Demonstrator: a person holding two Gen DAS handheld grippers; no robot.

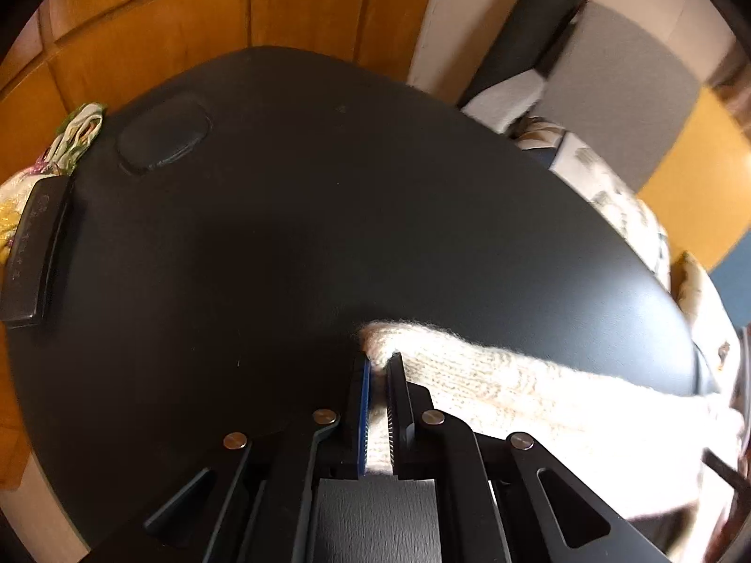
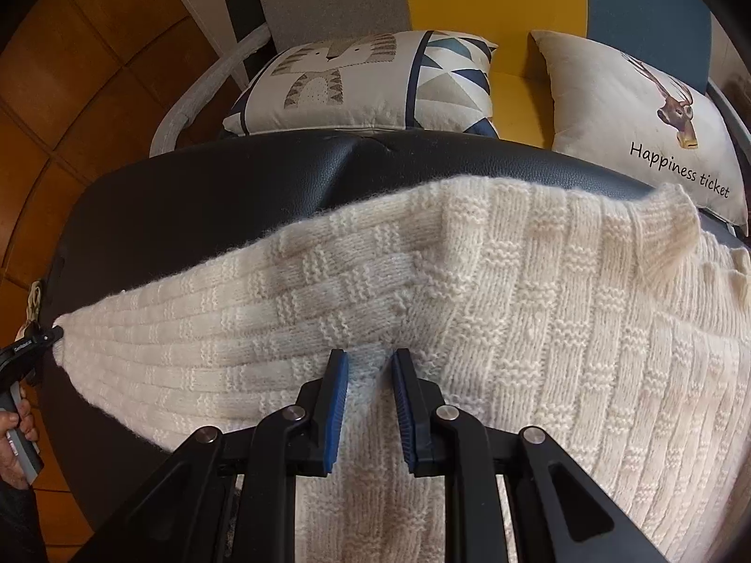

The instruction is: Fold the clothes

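Observation:
A cream knitted sweater [image 2: 516,305] lies spread on the black leather table [image 2: 211,197]. One sleeve is drawn out to the left into a point. My right gripper [image 2: 368,359] points down at the body of the sweater and is shut on a raised fold of knit near the armpit. My left gripper [image 1: 378,361] is shut on the sleeve's end [image 1: 385,338], which stretches away to the right across the table [image 1: 281,234]. In the right wrist view the left gripper [image 2: 47,333] shows at the far left, holding the sleeve tip, with a person's hand [image 2: 19,427] on its handle.
A flat black case [image 1: 35,253] and an oval black pad [image 1: 164,138] lie at the table's left side, next to a floral cloth [image 1: 70,140]. Behind the table a seat holds a cat-print cushion [image 2: 366,79] and a deer-print cushion [image 2: 633,108]. Orange-brown tiled floor [image 1: 187,23] surrounds it.

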